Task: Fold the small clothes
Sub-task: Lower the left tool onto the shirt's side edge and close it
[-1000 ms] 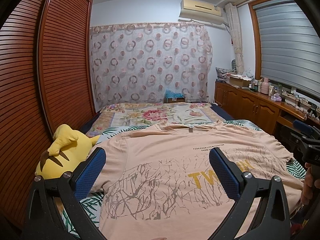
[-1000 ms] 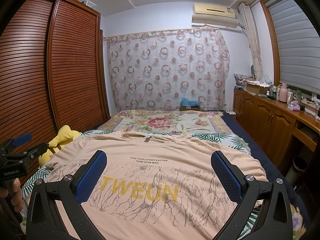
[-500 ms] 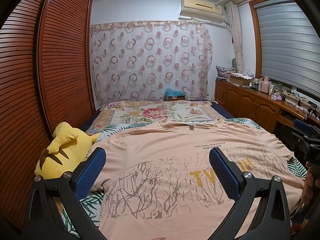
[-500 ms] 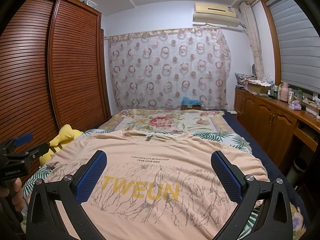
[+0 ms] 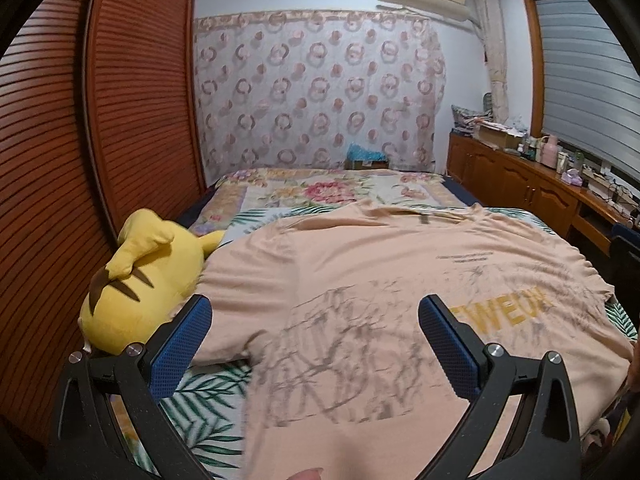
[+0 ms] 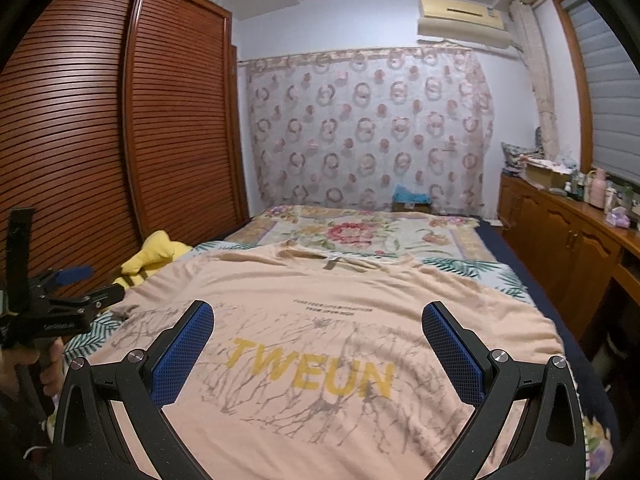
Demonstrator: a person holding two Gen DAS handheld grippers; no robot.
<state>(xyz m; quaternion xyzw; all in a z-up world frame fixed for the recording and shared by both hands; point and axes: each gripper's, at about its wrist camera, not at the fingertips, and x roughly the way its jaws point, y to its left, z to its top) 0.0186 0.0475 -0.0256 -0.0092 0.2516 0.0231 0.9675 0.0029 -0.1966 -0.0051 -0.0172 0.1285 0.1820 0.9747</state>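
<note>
T-shirt (image 6: 320, 320) spread flat, print up, on bed (image 6: 460, 240), collar at far end. Left gripper (image 5: 316, 332) and right gripper (image 6: 318, 332) held wide, empty, above it. Sleeve edges best pinched low, cloth kept taut; yellow plush toy (image 5: 148, 276) to be avoided.

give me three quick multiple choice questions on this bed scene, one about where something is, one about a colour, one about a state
1. Where is the yellow plush toy?
A. beside the t-shirt's sleeve, by the wardrobe
B. on the wooden sideboard
C. on the t-shirt

2. What colour is the word TWEUN?
A. blue
B. yellow
C. red

3. How does the peach t-shirt lie?
A. folded in half
B. rolled up
C. spread flat, print up

Answers: 1 A, it lies at the bed's edge next to the slatted wardrobe. 2 B, yellow letters on peach. 3 C, both sleeves and the collar show; the left gripper and right gripper are open.
</note>
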